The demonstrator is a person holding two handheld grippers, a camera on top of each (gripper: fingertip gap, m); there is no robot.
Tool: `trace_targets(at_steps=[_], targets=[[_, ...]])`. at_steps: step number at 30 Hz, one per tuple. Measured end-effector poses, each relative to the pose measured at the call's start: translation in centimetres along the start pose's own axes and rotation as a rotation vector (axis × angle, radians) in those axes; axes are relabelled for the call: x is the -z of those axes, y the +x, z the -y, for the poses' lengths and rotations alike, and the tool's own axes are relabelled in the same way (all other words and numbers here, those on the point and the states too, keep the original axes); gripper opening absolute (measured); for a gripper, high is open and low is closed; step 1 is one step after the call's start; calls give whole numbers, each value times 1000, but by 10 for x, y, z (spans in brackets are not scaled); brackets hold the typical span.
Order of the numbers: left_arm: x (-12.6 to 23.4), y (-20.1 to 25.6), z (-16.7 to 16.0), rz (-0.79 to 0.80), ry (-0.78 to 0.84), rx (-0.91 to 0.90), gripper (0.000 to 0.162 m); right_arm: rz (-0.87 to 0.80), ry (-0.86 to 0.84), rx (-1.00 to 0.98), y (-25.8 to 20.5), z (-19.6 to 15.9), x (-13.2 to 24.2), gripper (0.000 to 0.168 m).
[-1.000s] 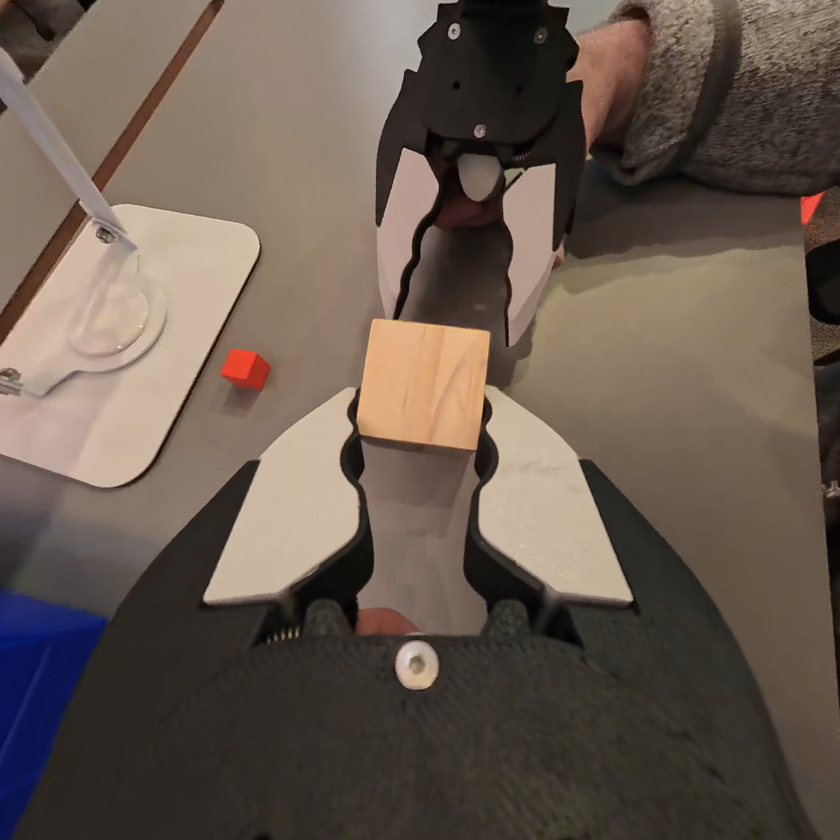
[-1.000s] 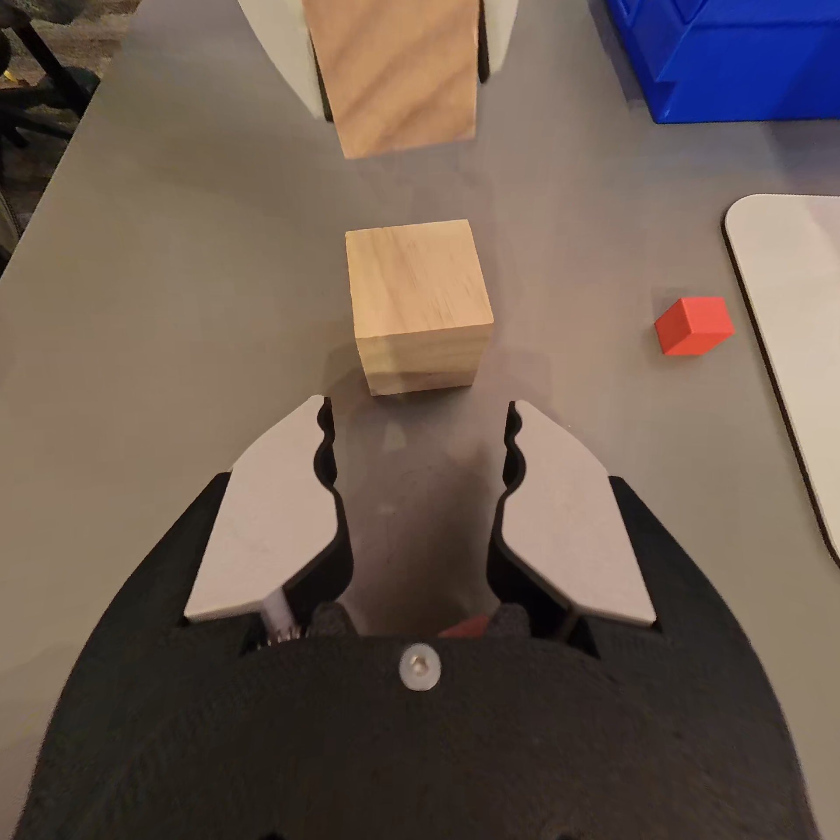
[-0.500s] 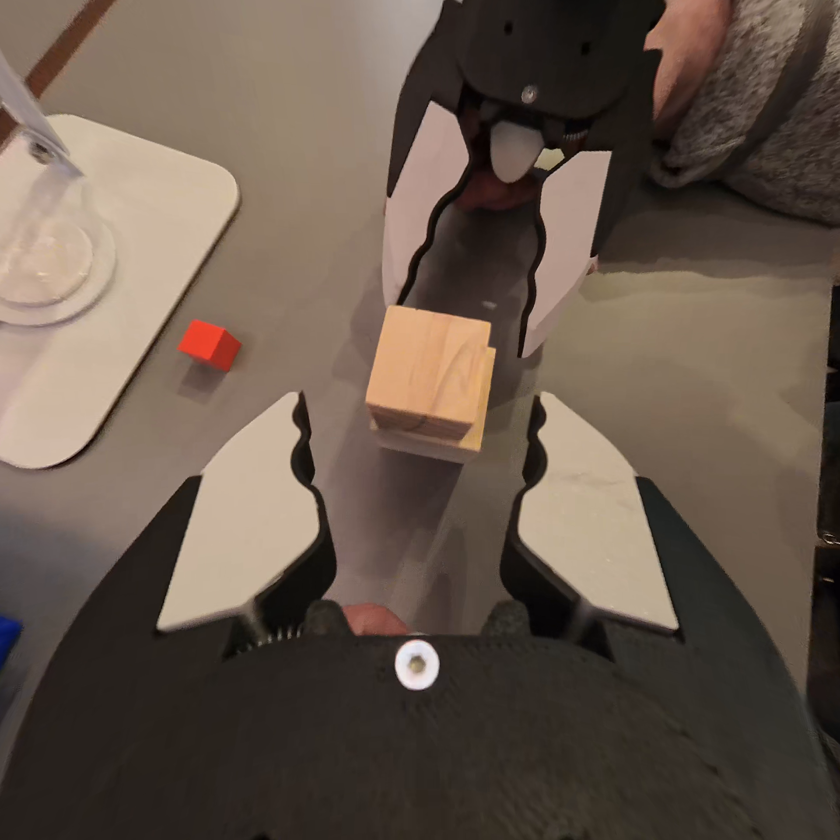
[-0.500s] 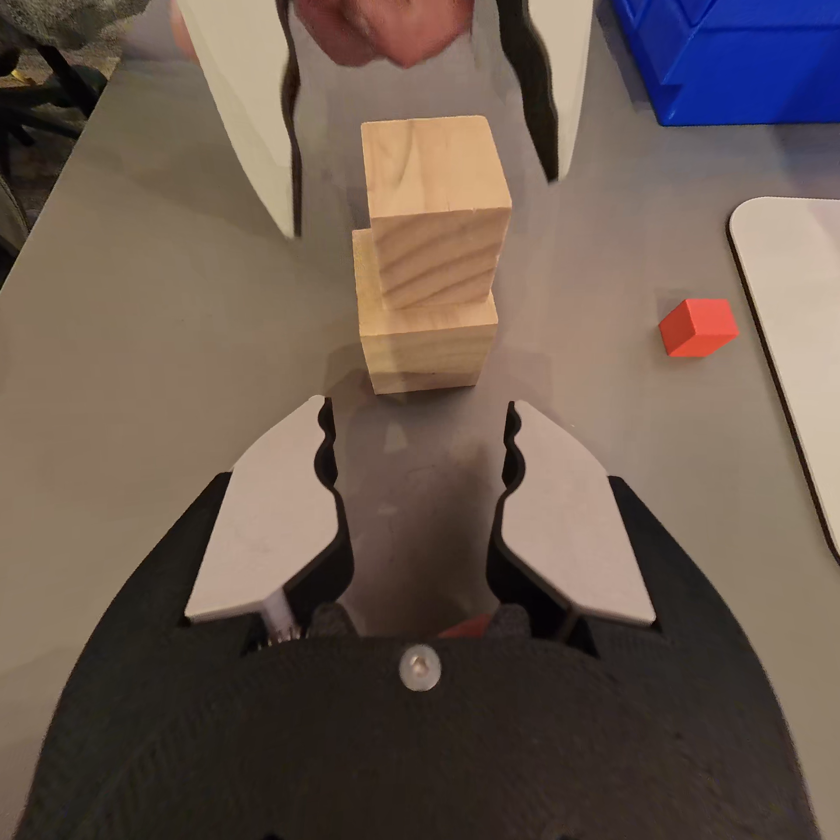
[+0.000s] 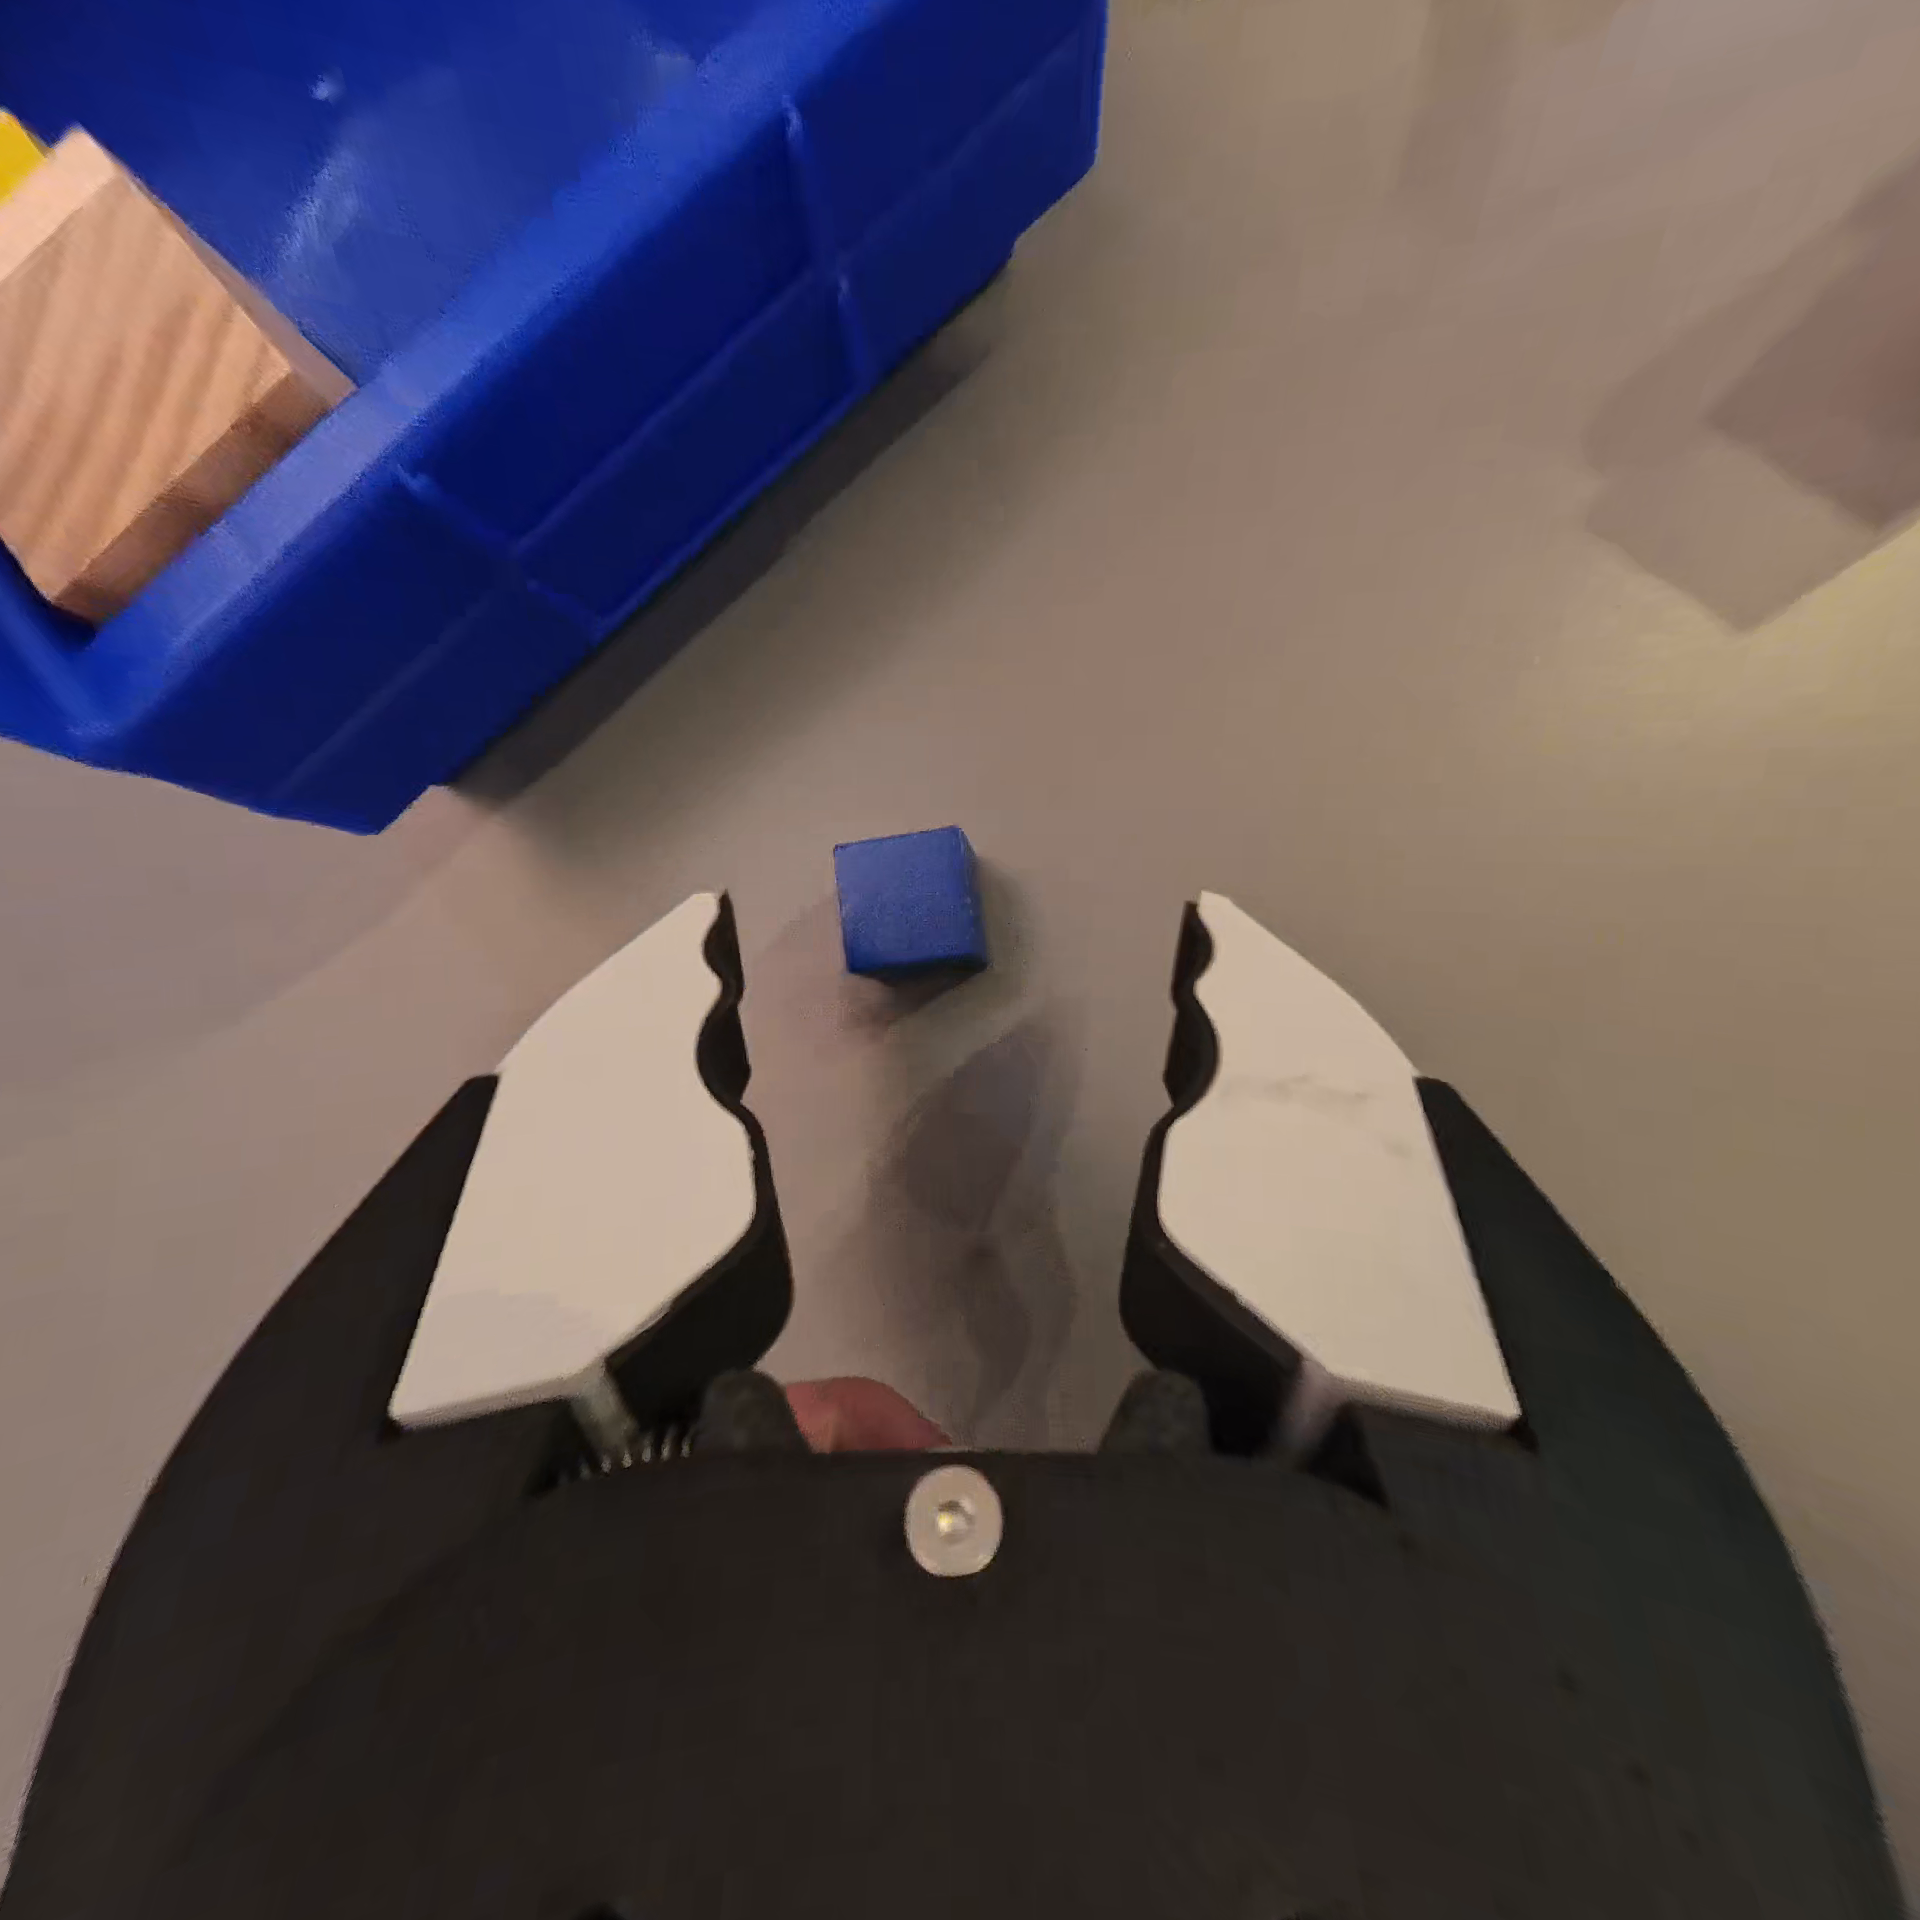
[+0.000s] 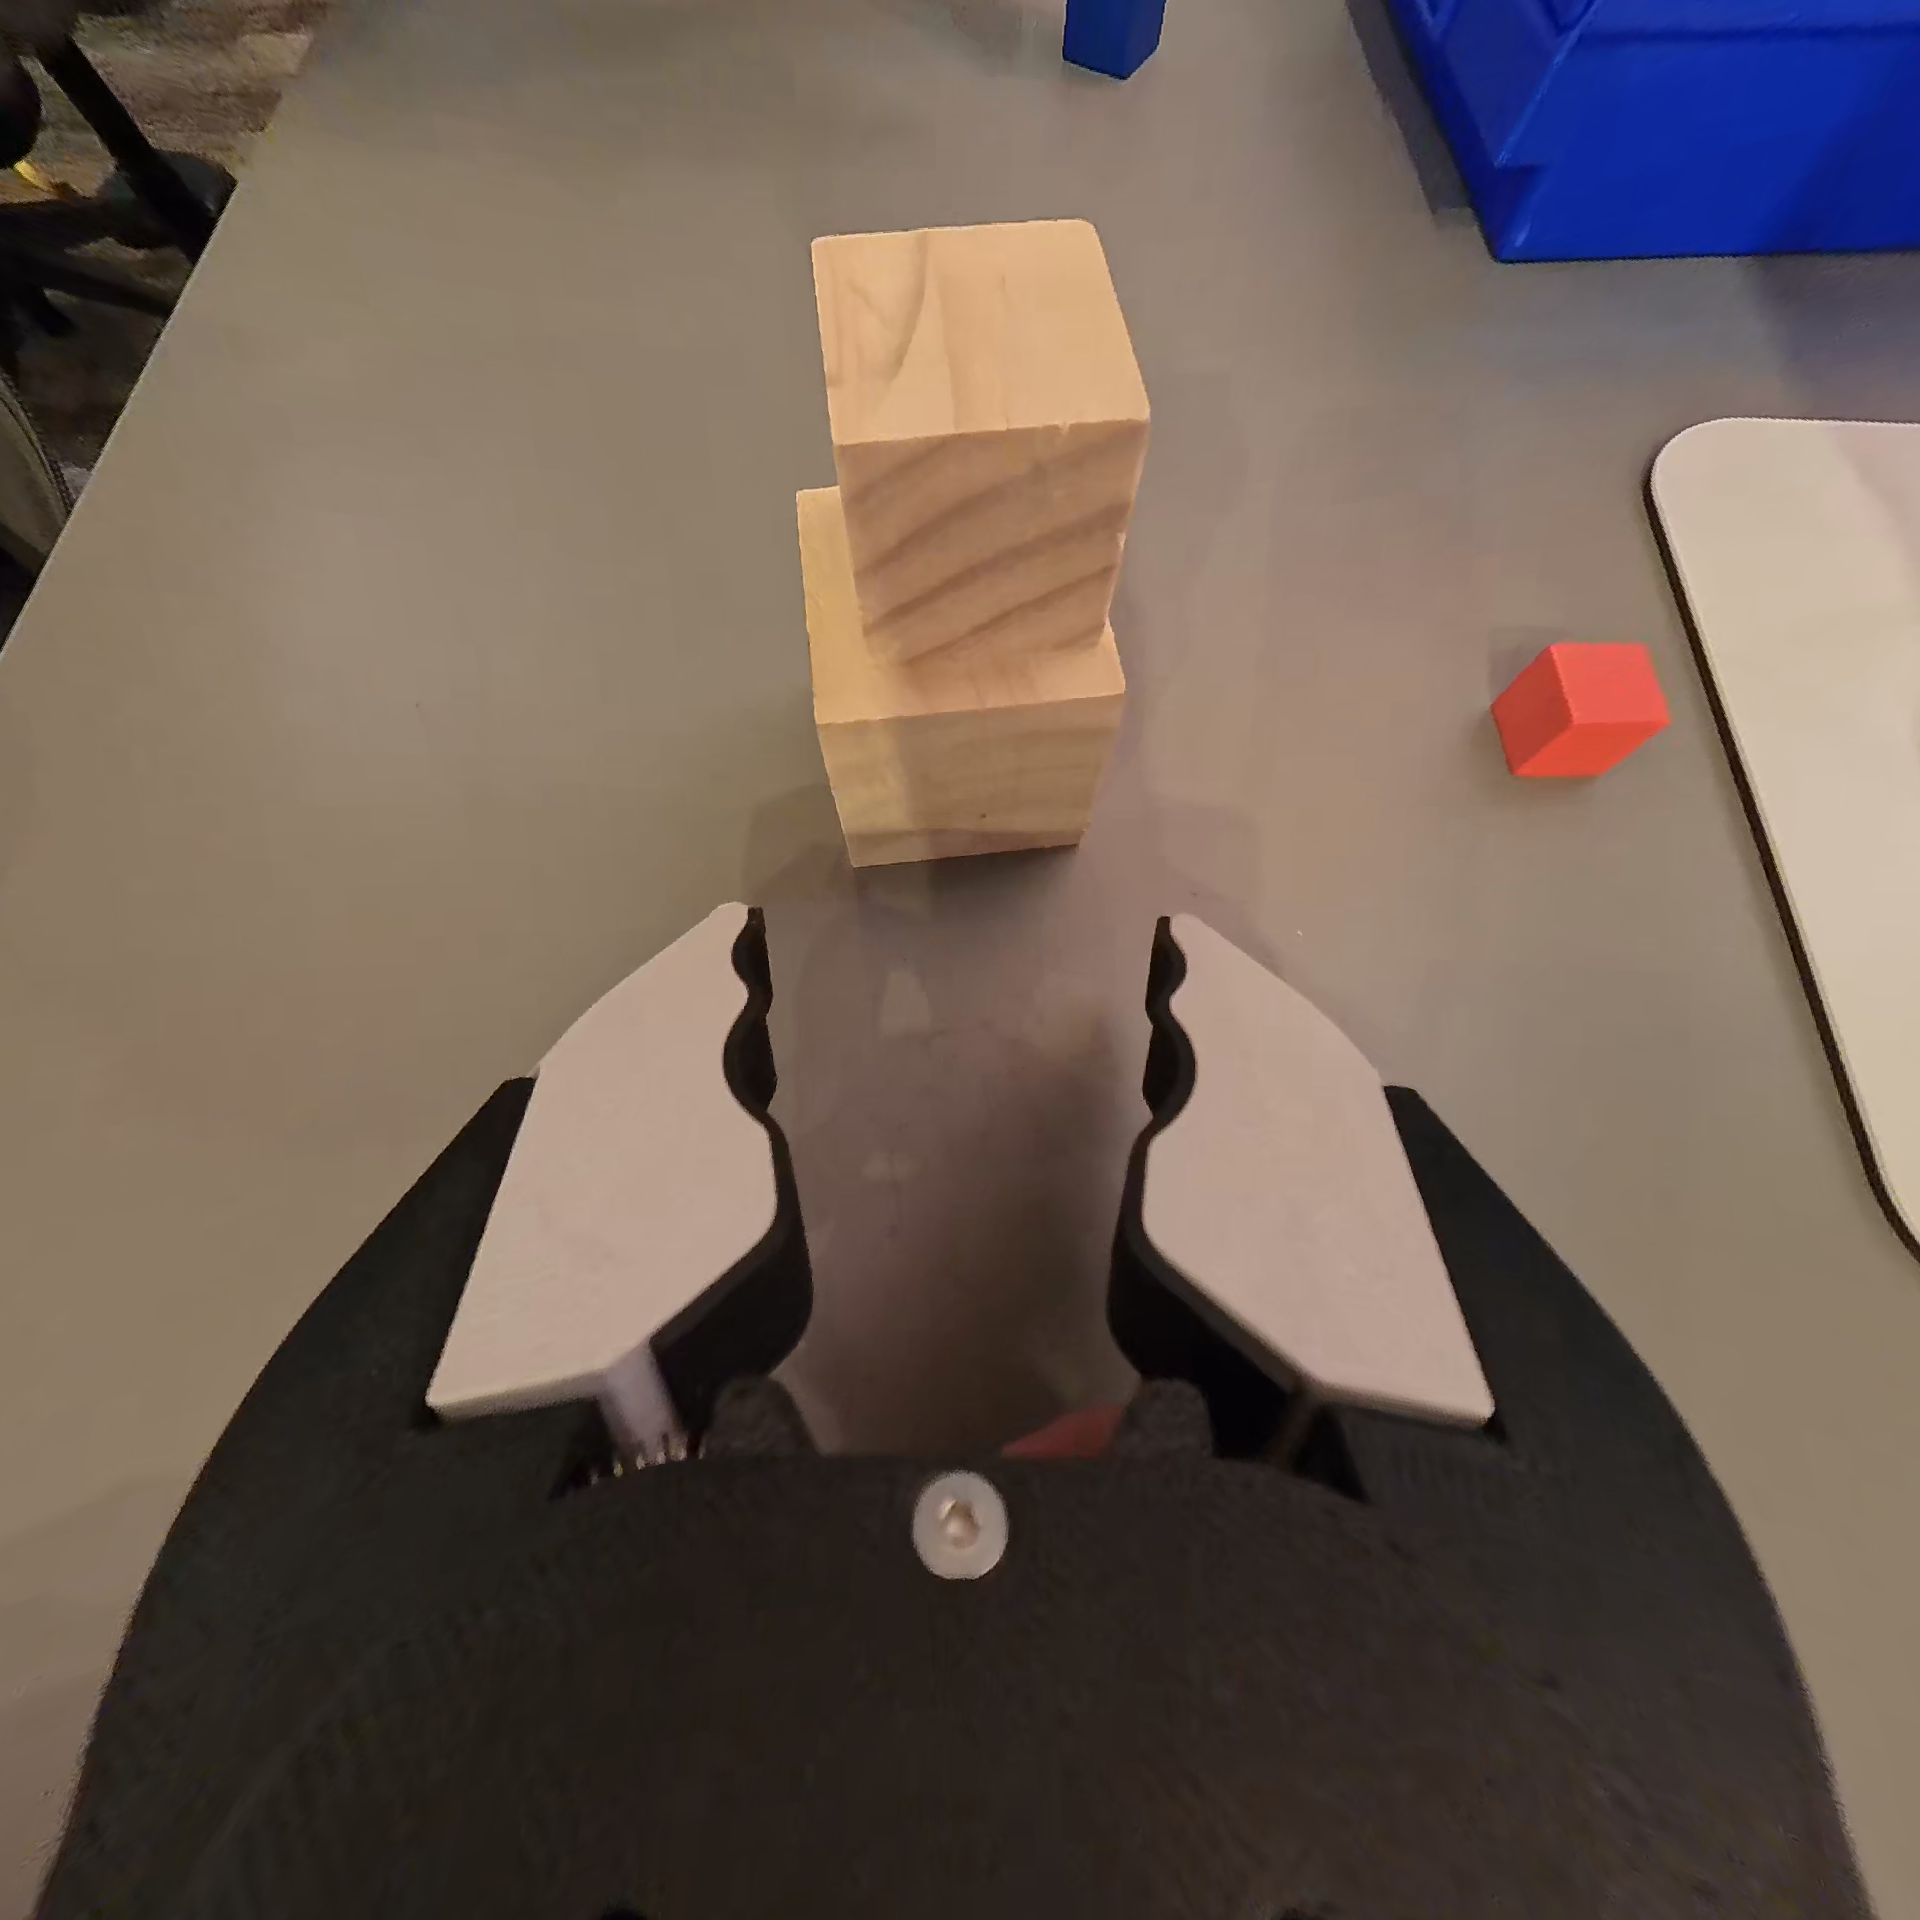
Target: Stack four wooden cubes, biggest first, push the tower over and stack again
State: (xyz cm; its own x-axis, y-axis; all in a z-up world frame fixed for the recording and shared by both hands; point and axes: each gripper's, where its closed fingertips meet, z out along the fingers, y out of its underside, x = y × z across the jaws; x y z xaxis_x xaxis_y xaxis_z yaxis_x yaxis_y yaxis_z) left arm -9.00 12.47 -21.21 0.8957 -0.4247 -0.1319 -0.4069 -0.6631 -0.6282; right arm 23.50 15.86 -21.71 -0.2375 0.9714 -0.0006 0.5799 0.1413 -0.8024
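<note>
Left wrist view: changed from half a second ago. The left gripper [image 5: 956, 914] then faced the two-cube stack with the other gripper beyond it; now it looks down on a small blue cube [image 5: 909, 902] lying on the grey desk [image 5: 1351, 727], just ahead of the fingertips and slightly left of the centre line between them. Jaws released, wide apart, nothing between them; the cube touches neither finger. The blue plastic storage bin [image 5: 644, 395] fills the upper left, near the blue cube but apart from it. Inside the bin, at the left edge of the view, sits a pale wooden cube [image 5: 135, 405], with a sliver of something yellow [image 5: 16, 156] behind it. The picture is motion-blurred toward the upper right.

Right wrist view: the right gripper [image 6: 956, 925] sits as it did before, jaws released and empty. The other gripper, which framed the top of the stack a moment ago, is gone from this view. The larger pale wooden cube [image 6: 966, 769] rests on the desk just ahead of the fingertips. The smaller pale wooden cube [image 6: 977, 416] sits on top of it, twisted a little and shifted right, so a strip of the lower cube's top shows at the left. A small red cube [image 6: 1579, 712] lies well to the right, near the rounded white board [image 6: 1829, 727]. The blue cube shows at the top edge, the bin at the top right.

No brand, label or readable writing in either view.
</note>
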Motion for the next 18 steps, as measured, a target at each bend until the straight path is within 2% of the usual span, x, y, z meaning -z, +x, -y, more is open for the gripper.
trace_targets(at_steps=[2, 5, 8, 10, 14, 18], targets=[[-7, 4, -4, -36, -7, 10, 69, -1, 2, -4, 1, 0, 0, 70], [-20, 4, -10, -44, -49, 16, 28, 1, 1, -4, 0, 0, 0, 70], [-24, 6, -3, -44, -42, 8, 28, 4, 4, -6, 0, 0, 0, 69], [-20, 22, 16, -61, 5, -38, 28, 7, 3, -6, 0, 0, 0, 69], [0, 87, 91, -216, 190, -146, 28, 11, 1, -6, 0, 0, 0, 68], [6, 165, 150, -354, 245, -321, 28, 9, 4, -2, -1, 0, 0, 68]])
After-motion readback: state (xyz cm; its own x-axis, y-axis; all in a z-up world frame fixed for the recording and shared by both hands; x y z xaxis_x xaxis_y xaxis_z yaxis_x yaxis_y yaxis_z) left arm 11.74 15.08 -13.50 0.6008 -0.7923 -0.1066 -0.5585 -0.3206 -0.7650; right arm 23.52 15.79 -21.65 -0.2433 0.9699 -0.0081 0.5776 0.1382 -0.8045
